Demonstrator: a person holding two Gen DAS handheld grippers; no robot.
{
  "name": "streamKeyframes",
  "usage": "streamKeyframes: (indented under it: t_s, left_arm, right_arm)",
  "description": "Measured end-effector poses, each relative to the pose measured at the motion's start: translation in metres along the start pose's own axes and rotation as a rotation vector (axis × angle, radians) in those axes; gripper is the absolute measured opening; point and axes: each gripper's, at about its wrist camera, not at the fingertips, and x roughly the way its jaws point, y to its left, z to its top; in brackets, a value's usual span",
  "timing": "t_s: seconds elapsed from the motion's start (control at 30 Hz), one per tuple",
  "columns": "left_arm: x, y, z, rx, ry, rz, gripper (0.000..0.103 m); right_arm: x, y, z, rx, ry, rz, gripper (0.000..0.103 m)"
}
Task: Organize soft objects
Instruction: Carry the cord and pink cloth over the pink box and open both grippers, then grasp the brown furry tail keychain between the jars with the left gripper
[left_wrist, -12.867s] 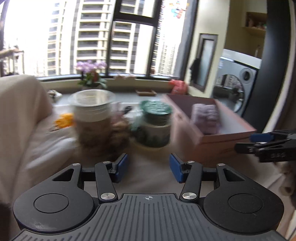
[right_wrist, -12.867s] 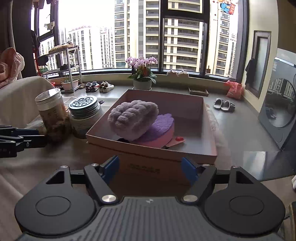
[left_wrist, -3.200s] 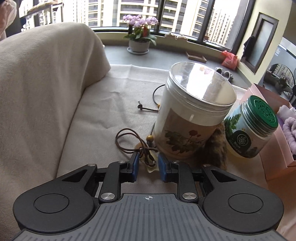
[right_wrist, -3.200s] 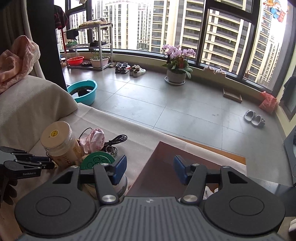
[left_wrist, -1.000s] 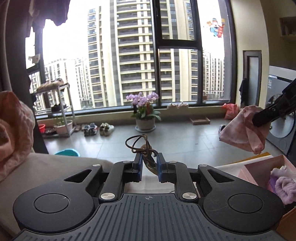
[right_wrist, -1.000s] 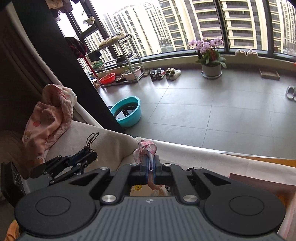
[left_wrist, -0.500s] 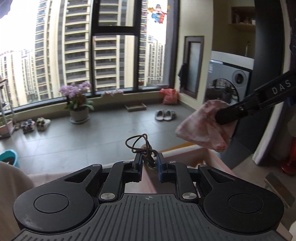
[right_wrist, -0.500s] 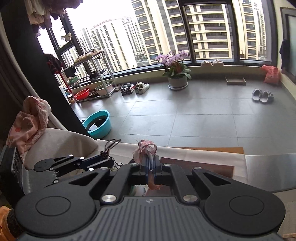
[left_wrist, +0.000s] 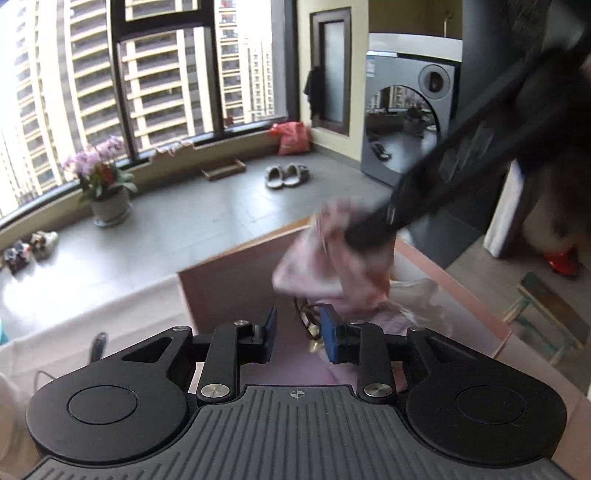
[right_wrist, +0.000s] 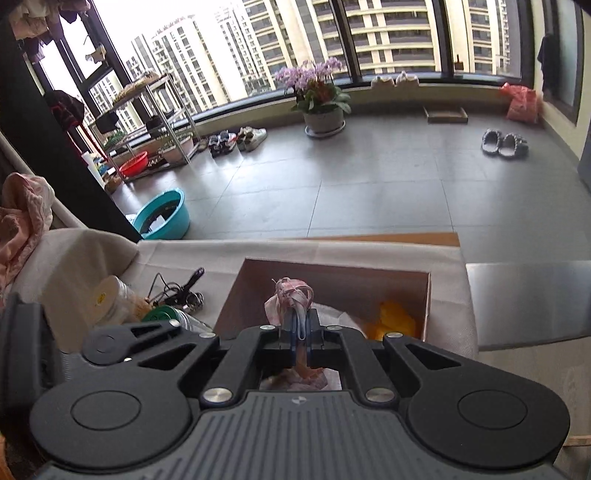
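My left gripper (left_wrist: 297, 328) is open over the pink box (left_wrist: 229, 273). The brown cord (left_wrist: 306, 321) hangs loose between its blue pads, near the right pad. My right gripper (right_wrist: 297, 328) is shut on a pink cloth (right_wrist: 291, 291) and holds it above the same box (right_wrist: 332, 280). The right gripper's finger (left_wrist: 424, 192) and the cloth (left_wrist: 332, 266) show blurred in the left wrist view, just ahead of my left gripper. A yellow soft thing (right_wrist: 395, 314) lies in the box's far right corner.
Two jars (right_wrist: 114, 299) and a dark cable (right_wrist: 177, 291) sit on the beige cloth left of the box. A cushion (right_wrist: 74, 266) lies further left. A washing machine (left_wrist: 406, 122) stands at the right. A teal basin (right_wrist: 162, 214) and a flower pot (right_wrist: 321, 118) stand on the floor.
My left gripper has opened and let go of the brown cord over the box. Both grippers have tilted down toward the box. The right gripper still holds the pink cloth.
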Motion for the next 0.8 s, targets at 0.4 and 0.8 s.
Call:
streamKeyframes:
  t_s: [0.4, 0.8]
  left_arm:
    - [-0.061, 0.033, -0.028, -0.18, -0.105, -0.044, 0.03]
    - [-0.105, 0.098, -0.059, -0.412, -0.222, 0.064, 0.03]
  right_arm:
    - [0.088, 0.011, -0.007, 0.005, 0.153, -0.035, 0.005]
    - [0.102, 0.032, 0.007, -0.002, 0.243, -0.06, 0.011]
